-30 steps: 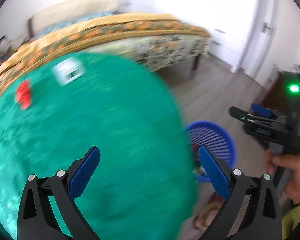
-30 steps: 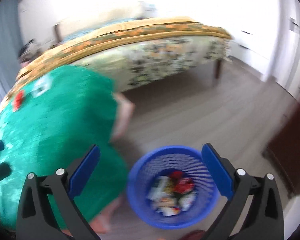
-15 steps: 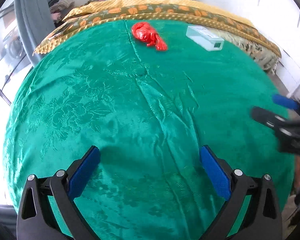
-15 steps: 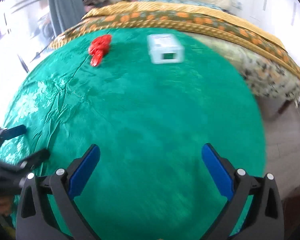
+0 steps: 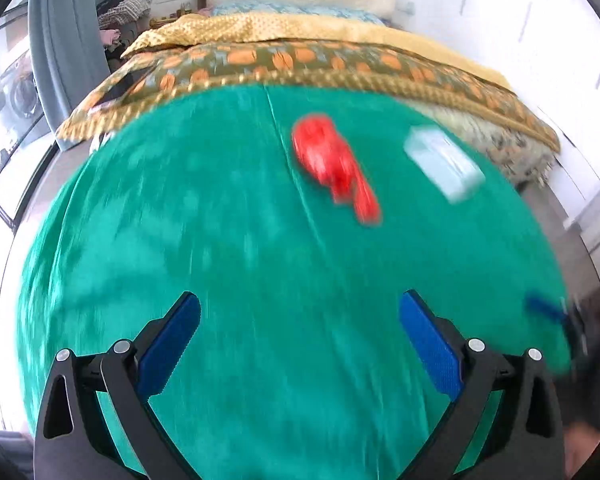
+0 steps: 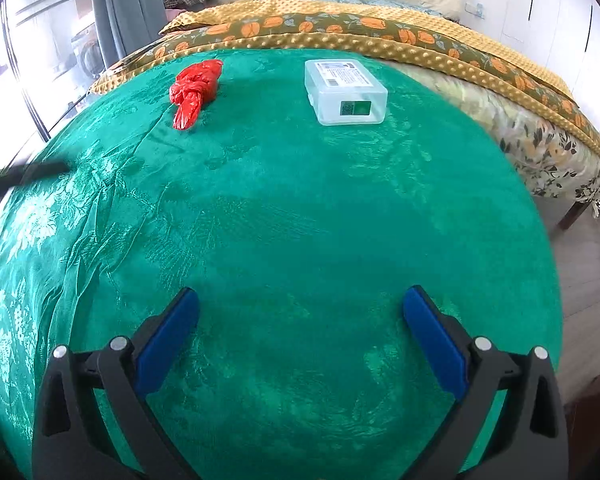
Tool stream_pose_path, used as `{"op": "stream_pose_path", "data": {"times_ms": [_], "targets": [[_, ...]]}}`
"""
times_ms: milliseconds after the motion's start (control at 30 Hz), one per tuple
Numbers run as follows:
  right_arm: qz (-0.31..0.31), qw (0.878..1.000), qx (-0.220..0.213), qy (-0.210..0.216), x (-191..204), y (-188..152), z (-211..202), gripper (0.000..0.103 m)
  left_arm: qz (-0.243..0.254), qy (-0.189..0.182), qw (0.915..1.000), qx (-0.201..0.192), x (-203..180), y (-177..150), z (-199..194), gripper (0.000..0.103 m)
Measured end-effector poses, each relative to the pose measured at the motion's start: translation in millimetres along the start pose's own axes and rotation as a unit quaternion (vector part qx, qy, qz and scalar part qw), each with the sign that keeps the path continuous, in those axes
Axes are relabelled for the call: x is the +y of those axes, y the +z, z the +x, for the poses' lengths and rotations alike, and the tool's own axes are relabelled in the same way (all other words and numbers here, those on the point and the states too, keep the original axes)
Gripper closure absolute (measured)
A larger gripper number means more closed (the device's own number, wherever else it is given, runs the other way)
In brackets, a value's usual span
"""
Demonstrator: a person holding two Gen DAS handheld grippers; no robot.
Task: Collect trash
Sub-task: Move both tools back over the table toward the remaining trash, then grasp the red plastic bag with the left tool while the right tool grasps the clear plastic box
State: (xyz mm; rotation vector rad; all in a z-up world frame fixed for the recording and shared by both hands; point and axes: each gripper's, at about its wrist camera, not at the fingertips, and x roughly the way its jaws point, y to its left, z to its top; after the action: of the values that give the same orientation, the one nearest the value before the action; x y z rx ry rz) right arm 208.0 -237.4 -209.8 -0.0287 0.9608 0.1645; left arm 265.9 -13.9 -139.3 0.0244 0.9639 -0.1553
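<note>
A knotted red plastic bag (image 6: 195, 90) lies near the far edge of a round worktop (image 6: 300, 220) draped in green patterned cloth, towards its far-left side in the right wrist view. It looks light, soft and crinkly, likely to crush under any squeeze and to slip a little on the smooth cloth; the knot at its middle, or the twisted tail pointing towards the near edge, appears the firmest place to take hold. Well apart from it, towards the far-right side, rests a clear lidded plastic box (image 6: 346, 91), rigid and probably light; it carries a white printed label on its lid and a green sticker with what looks like a square code on its near end, neither legible. The left gripper (image 5: 300, 320) and the right gripper (image 6: 300, 316) both hover over the near edge, blue-padded fingers (image 6: 168, 340) spread wide and holding nothing. The left wrist view is smeared by motion. Beyond the far edge stands a bed (image 6: 380, 36) with a mustard and orange-flowered cover.
</note>
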Motion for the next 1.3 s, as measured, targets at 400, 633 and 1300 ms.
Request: {"op": "stream_pose_path", "data": {"times_ms": [400, 633, 1300], "targets": [[0.001, 1.000, 0.000, 0.001, 1, -1, 0, 0.005, 0.023, 0.073, 0.9971, 0.008, -29, 94, 116, 0.033], [0.001, 1.000, 0.000, 0.001, 0, -1, 0, 0.005, 0.083, 0.036, 0.9959, -0.003, -26, 72, 80, 0.059], [-0.032, 0.999, 0.026, 0.023, -8, 17, 8, 0.005, 0.092, -0.005, 0.9957, 0.011, 32, -74, -1, 0.007]]}}
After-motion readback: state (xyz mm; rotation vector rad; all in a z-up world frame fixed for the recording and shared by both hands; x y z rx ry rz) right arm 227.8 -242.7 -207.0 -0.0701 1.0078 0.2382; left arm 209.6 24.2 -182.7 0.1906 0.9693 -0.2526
